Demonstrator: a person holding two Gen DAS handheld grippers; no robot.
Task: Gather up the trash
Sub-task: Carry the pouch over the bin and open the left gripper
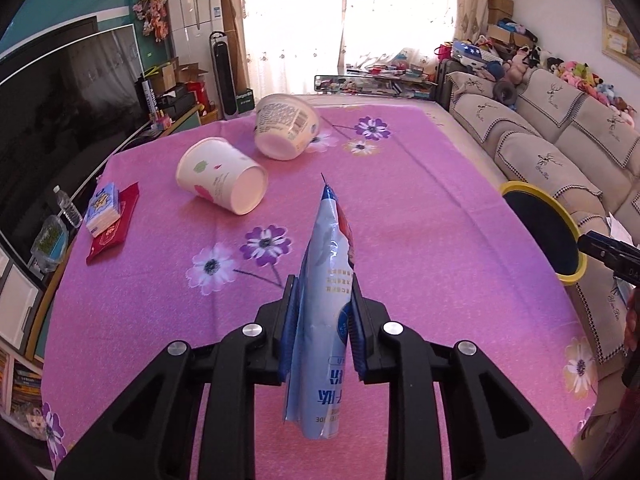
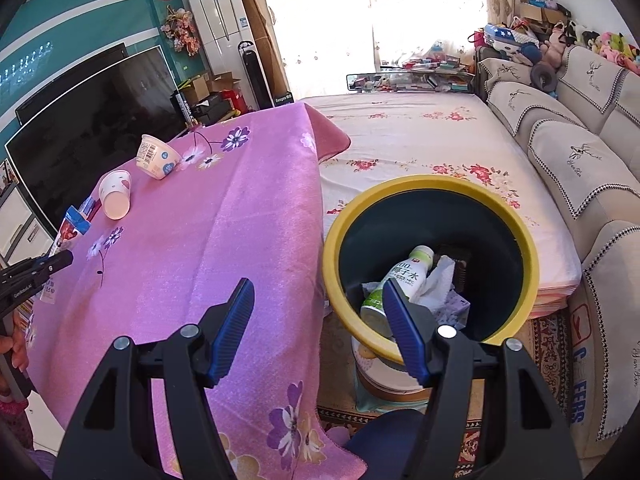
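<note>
- Pouch (image 1: 326, 320) pinched upright in left gripper (image 1: 322, 316), fingers clamped on it, clear of counter (image 1: 420, 220) for carrying.
- Right gripper (image 2: 318, 320) fingers wide, empty, beside bin (image 2: 400, 188).
- Two cups (image 1: 224, 176) lie tipped, uncollected.

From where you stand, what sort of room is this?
Most likely a lived-in family living room: a big television on one wall, a long sofa piled with plush toys opposite, and a table under a pink floral cloth between them.

Blue-white pouch (image 1: 326, 300) upright above pink cloth, two toppled cups (image 1: 222, 176) beyond
</note>
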